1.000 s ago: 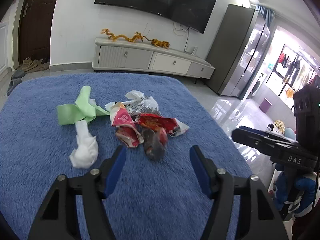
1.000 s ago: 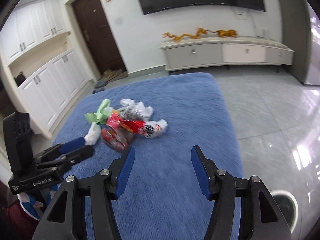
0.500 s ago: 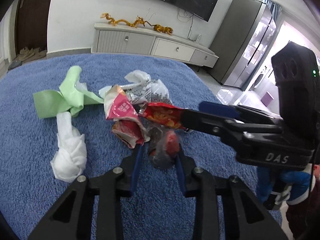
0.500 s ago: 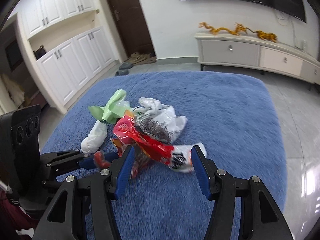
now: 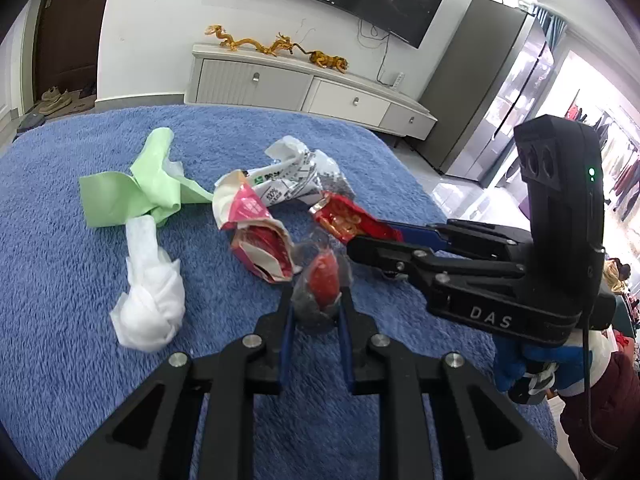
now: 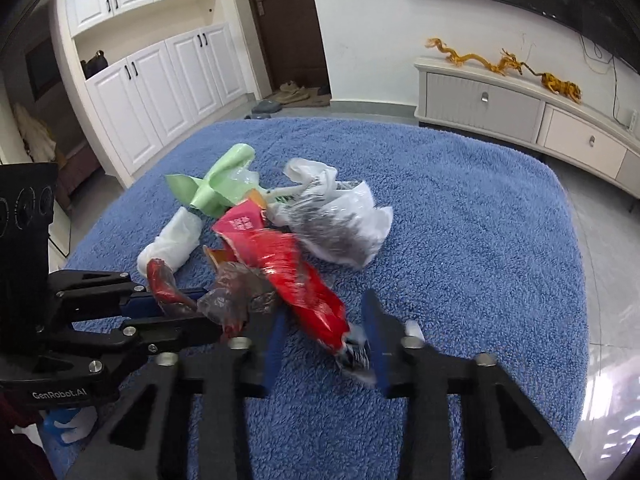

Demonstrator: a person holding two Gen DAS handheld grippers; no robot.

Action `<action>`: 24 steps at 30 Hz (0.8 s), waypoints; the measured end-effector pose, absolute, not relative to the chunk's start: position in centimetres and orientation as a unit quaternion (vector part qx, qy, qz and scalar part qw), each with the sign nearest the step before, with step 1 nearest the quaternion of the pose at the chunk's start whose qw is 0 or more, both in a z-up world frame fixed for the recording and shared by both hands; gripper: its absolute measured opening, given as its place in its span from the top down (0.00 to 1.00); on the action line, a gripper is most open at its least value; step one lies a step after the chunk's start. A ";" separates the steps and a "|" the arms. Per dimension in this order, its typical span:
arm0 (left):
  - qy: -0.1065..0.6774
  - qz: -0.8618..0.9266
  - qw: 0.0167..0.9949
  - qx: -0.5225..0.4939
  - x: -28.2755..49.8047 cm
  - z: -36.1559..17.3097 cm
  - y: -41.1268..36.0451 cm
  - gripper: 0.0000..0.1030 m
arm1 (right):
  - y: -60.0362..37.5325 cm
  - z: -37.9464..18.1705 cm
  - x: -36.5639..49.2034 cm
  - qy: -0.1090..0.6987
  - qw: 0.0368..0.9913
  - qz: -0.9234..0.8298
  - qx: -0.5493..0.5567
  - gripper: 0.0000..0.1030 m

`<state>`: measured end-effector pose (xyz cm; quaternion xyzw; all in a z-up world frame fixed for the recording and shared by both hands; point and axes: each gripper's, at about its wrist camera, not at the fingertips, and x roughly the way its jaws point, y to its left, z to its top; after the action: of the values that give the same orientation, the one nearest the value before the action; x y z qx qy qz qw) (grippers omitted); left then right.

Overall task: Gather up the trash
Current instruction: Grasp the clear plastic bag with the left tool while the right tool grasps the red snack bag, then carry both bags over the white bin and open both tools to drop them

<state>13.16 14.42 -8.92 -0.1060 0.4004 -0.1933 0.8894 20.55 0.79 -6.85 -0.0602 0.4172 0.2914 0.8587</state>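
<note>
Since the frame 1 second back, both grippers have come in on the trash pile: the left gripper (image 5: 314,312) has drawn its fingers together from wide apart, and the right gripper (image 6: 324,344) has swung in from the pile's side, its jaws just closing.

Left wrist view: the 2 blue fingers (image 5: 286,340) are fully closed on a clear plastic wrapper with a red lump inside (image 5: 322,286), which sits at the near edge of the pile on the blue fuzzy worktop (image 5: 60,300). Just beyond it lies a torn pink-and-red packet (image 5: 260,240); a white crumpled tissue (image 5: 150,304) lies left of that packet, a green plastic piece (image 5: 136,192) behind the tissue, and a printed white bag (image 5: 296,176) behind the packet. The right gripper reaches in from the right, its tips touching a red snack wrapper (image 5: 348,222) beside the packet.

Right wrist view: the red snack wrapper (image 6: 300,280) runs down between the 2 blue fingers (image 6: 376,336), its printed end against the right one; they are nearly closed, but blur hides whether both press it. The left gripper (image 6: 188,304) enters from the left, clamped on the clear wrapper (image 6: 224,296). The printed white bag (image 6: 340,224), green piece (image 6: 224,184) and tissue (image 6: 172,240) lie beyond the red wrapper.
</note>
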 end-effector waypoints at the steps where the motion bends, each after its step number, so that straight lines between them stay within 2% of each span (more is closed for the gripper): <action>1: 0.399 -0.194 0.890 -0.105 12.7 -8.7 14.4 0.82 | 0.7 -6.7 20.3 0.417 0.859 0.292 -0.059 0.75; 13: 0.380 -0.198 0.899 -0.085 7.3 -6.1 14.9 0.82 | -0.7 -3.4 12.8 0.387 0.871 0.302 -0.018 0.77; 24: 0.355 -0.207 0.910 -0.051 2.0 -3.0 12.9 0.82 | -6.0 1.2 4.8 0.337 0.907 0.250 0.038 0.77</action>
<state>1.98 12.92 -3.03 -0.0514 0.3554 -0.2068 0.9101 4.82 -6.01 1.20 0.0376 0.3371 0.2501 0.9068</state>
